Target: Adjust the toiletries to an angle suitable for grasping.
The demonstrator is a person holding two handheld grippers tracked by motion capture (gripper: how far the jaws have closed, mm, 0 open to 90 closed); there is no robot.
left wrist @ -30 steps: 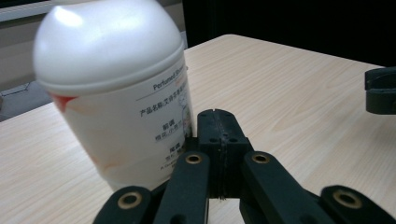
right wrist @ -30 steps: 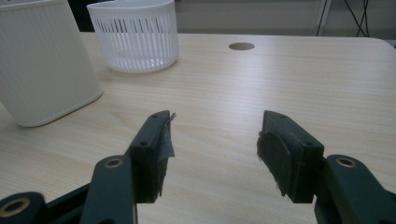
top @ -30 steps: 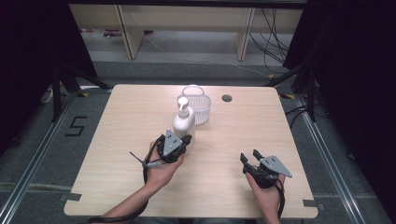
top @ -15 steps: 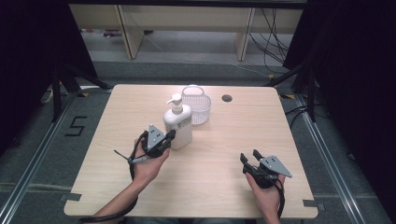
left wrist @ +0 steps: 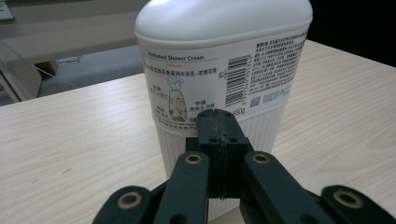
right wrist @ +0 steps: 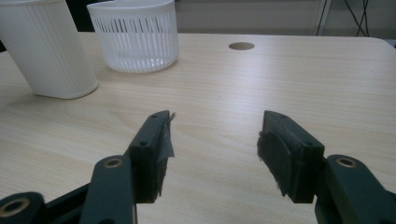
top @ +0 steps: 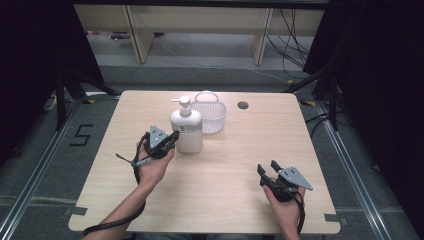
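Left gripper pressed shut, 2 black jaws together with nothing between them, tips right against the lower ribbed part of the white pump bottle — touching or just short of it, hard to tell which. Held in the left hand, cable trailing off toward the table's left edge. Bottle upright near the middle of the wooden table, pump head on top, printed label with a barcode facing the left gripper view. Just beside the bottle, on its far right side, a small white slotted basket, seemingly touching it or nearly so. Farther back, a round hole in the tabletop. Right gripper low near the front right of the table, well apart from the bottle — jaws spread wide, nothing between them, pointing toward bottle and basket.
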